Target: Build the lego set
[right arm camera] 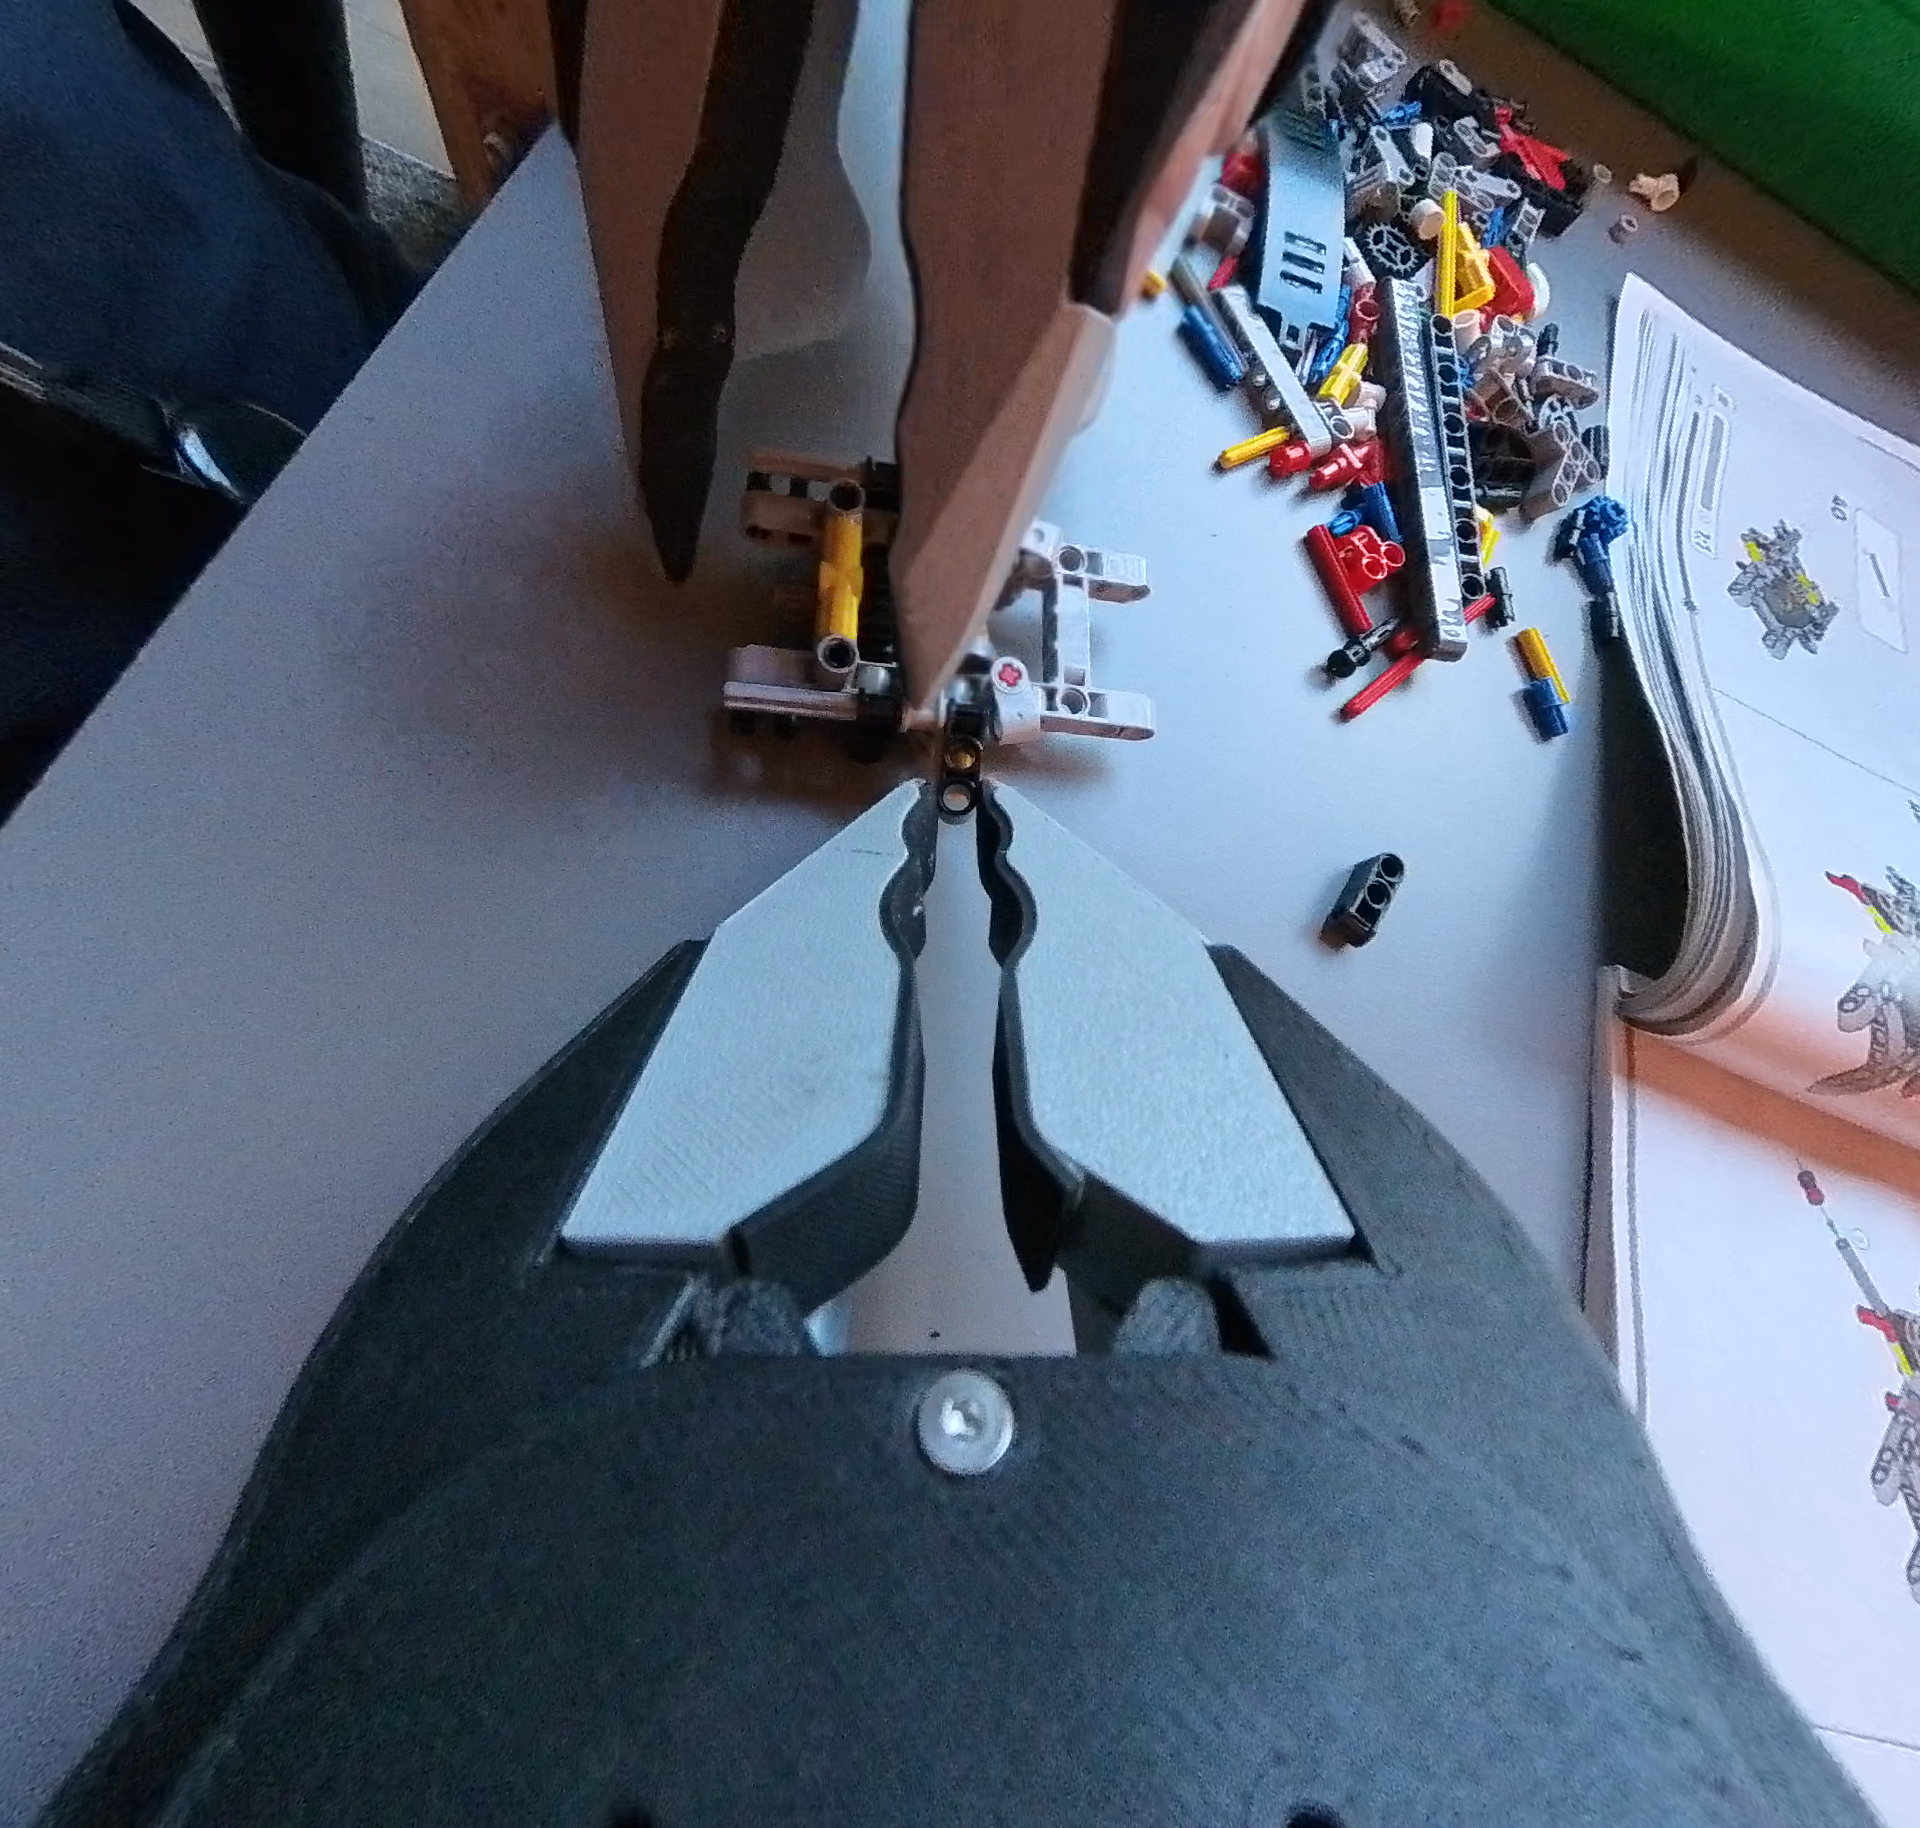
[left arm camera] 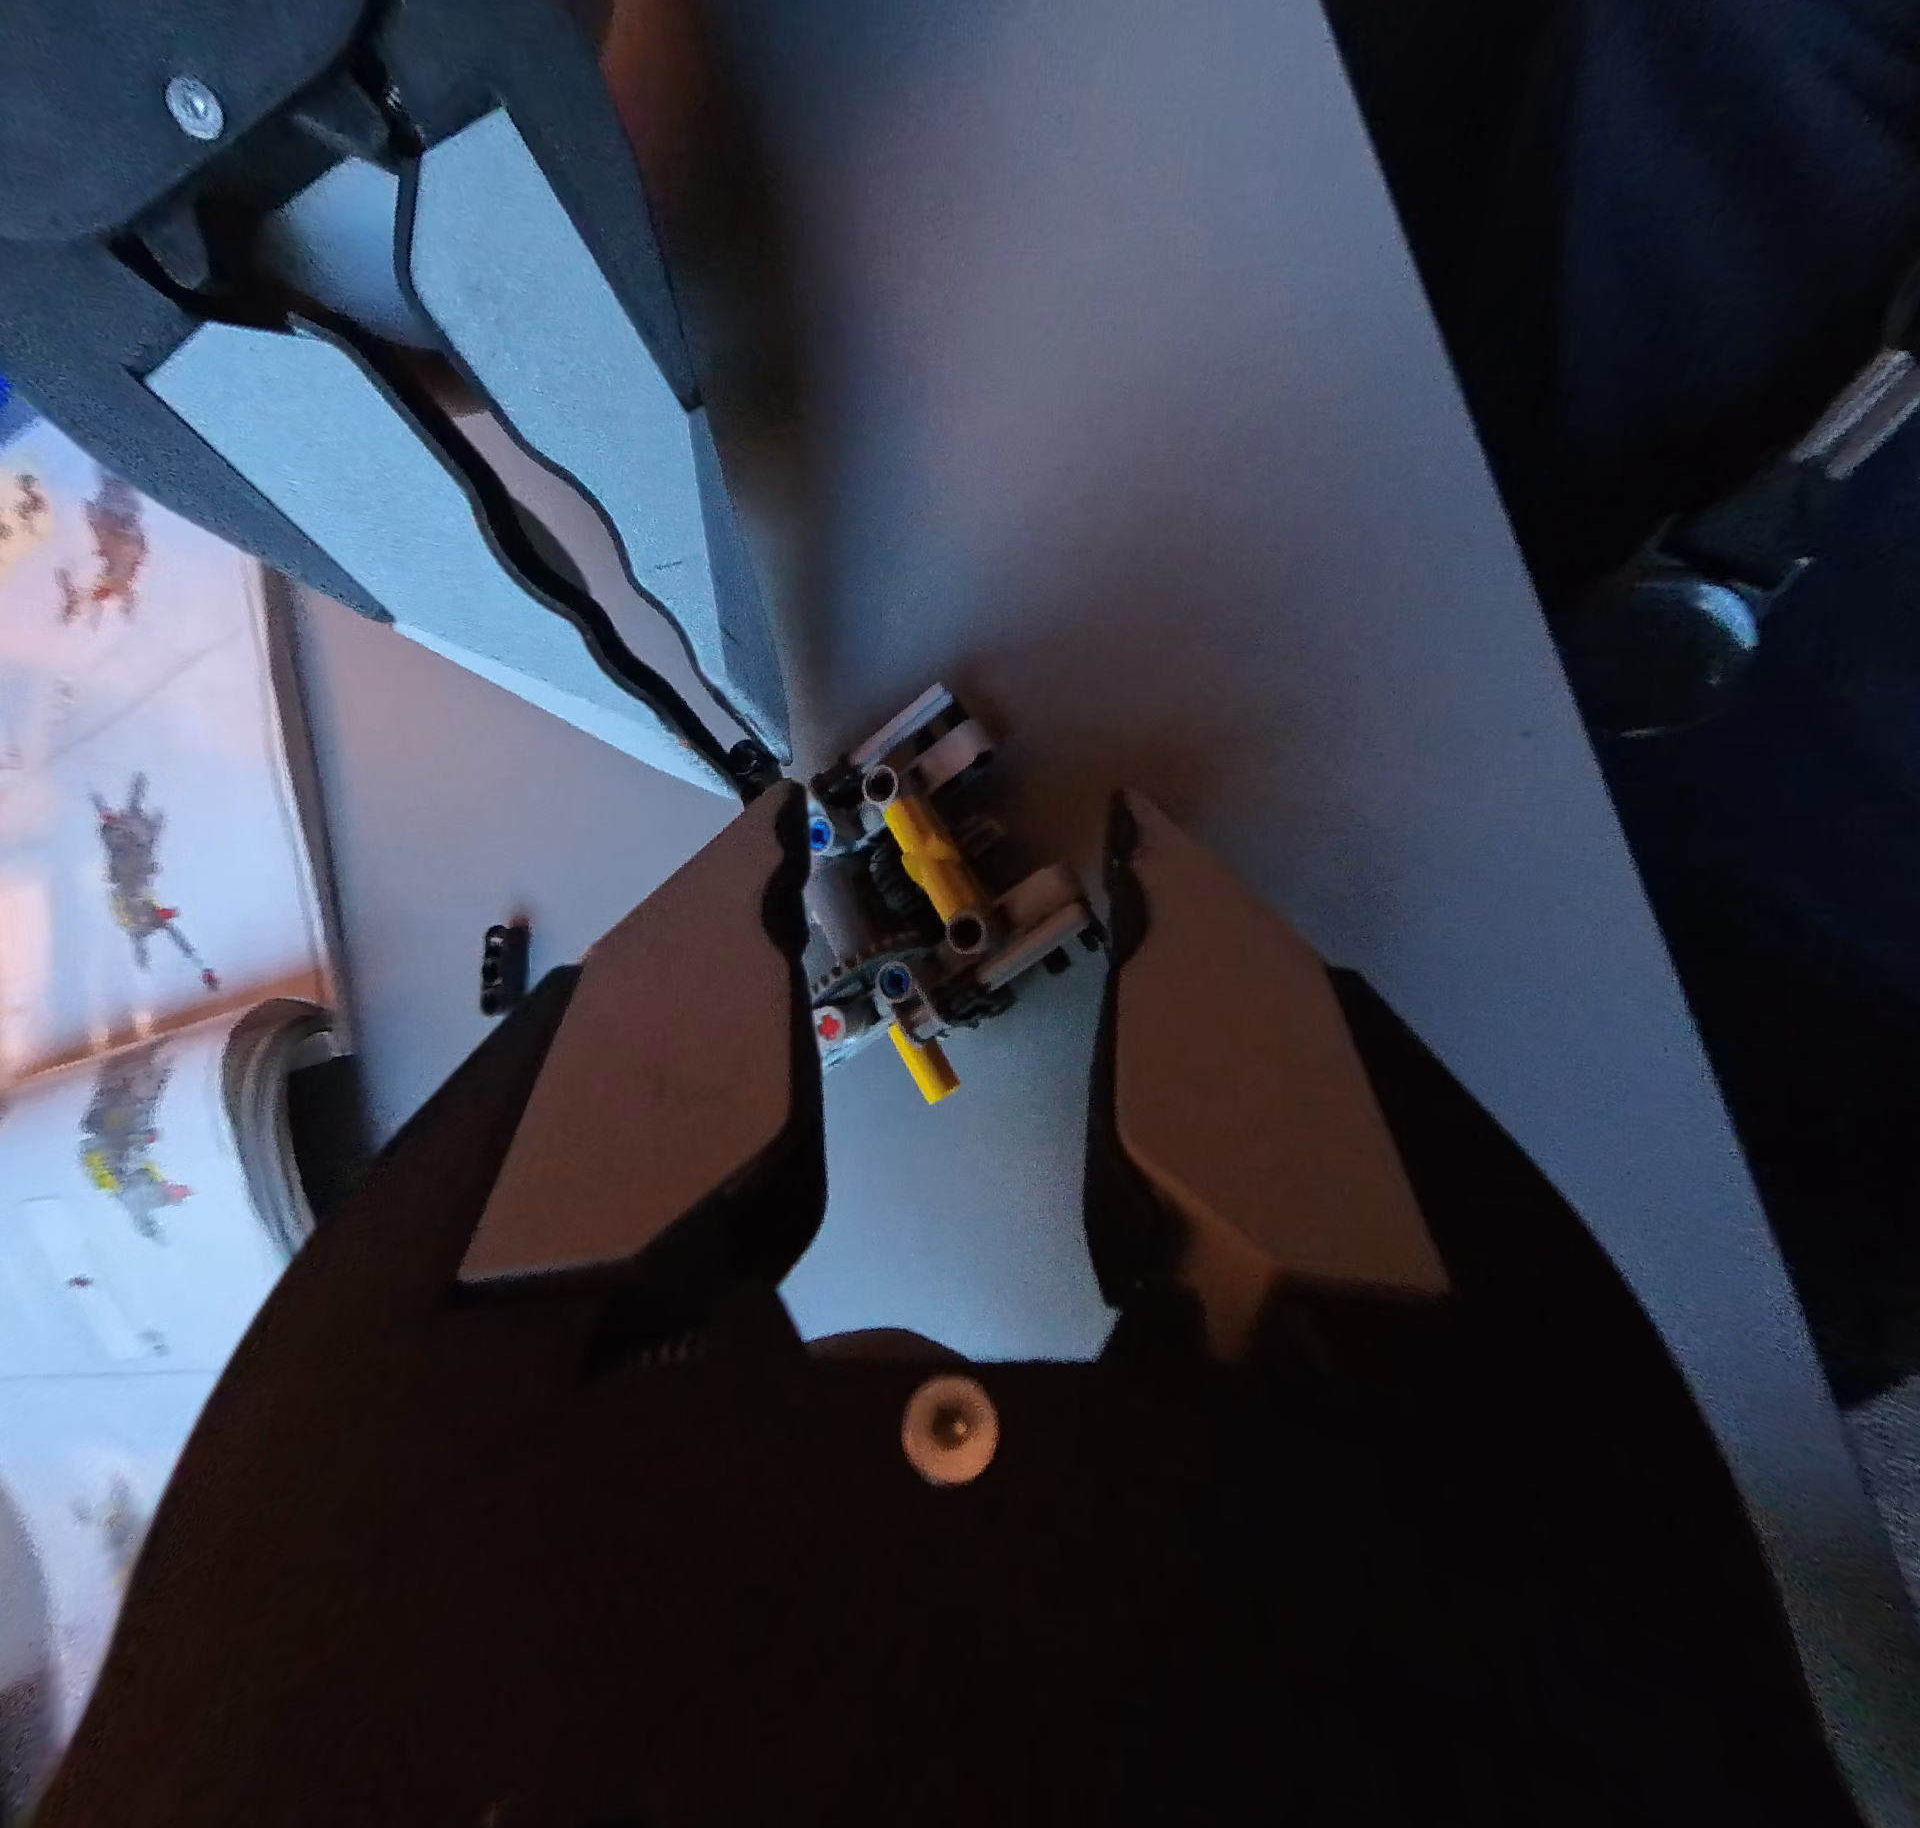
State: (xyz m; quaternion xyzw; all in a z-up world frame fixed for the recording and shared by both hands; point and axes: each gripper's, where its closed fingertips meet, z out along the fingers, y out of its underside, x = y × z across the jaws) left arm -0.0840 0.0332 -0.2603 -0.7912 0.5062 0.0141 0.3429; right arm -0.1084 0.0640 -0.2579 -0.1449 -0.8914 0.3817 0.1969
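Right now the right gripper (right arm camera: pixel 957 791) has its fingertips pinched on a small black holed beam (right arm camera: pixel 957 776) whose far end meets the grey-and-yellow brick assembly (right arm camera: pixel 831 625) on the grey table (right arm camera: pixel 312 843). Left gripper (left arm camera: pixel 956 843) stands wide open over that assembly, pads clear of it. Only the right wrist view shows the loose parts pile (right arm camera: pixel 1403 324), open instruction booklet (right arm camera: pixel 1766 635) and a stray black connector (right arm camera: pixel 1363 897). Left wrist view shows the table edge close by, dark beyond. Assembly's middle is hidden behind a left finger (right arm camera: pixel 977 531). Booklet is blurred in the left wrist view.
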